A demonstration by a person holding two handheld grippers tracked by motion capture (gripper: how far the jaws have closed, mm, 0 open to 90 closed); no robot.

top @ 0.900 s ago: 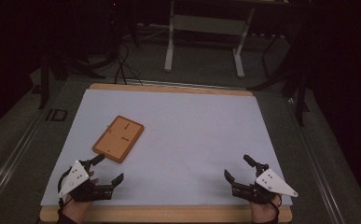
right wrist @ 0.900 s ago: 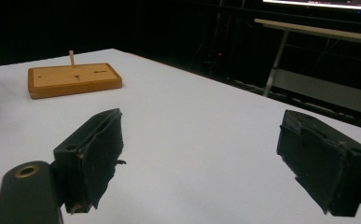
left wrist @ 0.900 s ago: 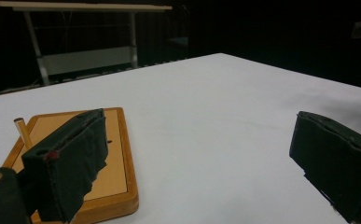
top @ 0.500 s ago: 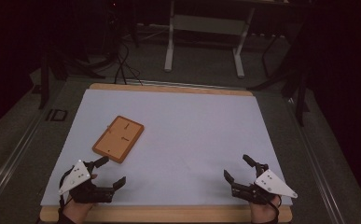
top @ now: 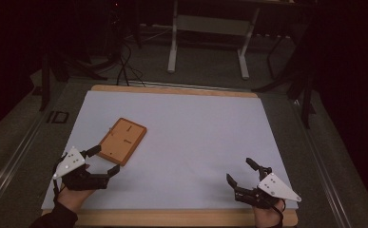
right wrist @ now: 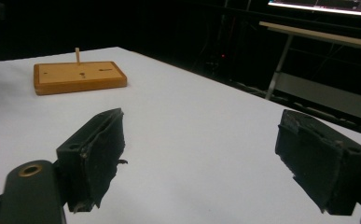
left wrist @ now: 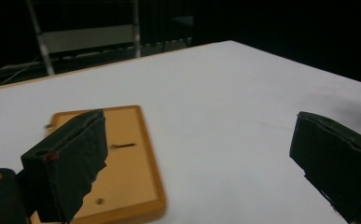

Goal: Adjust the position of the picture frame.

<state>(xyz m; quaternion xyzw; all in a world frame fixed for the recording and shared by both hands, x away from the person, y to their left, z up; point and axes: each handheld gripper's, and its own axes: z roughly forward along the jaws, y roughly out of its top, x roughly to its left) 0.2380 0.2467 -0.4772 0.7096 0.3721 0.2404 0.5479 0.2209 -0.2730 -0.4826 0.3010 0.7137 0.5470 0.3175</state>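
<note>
We find both tongs, left (top: 101, 161) and right (top: 241, 173), spread and empty, the left beside the board (top: 123, 140), apparently to grasp it.

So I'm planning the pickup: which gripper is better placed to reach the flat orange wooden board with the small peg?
Left. The left gripper, open, sits right beside the flat orange wooden board; the right gripper, also open, waits far across the white table.

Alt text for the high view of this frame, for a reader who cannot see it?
Seen from above, a person's left tool hovers open beside a flat wooden board on a white table. The right tool, also open, sits apart near the table's front right corner.
</note>
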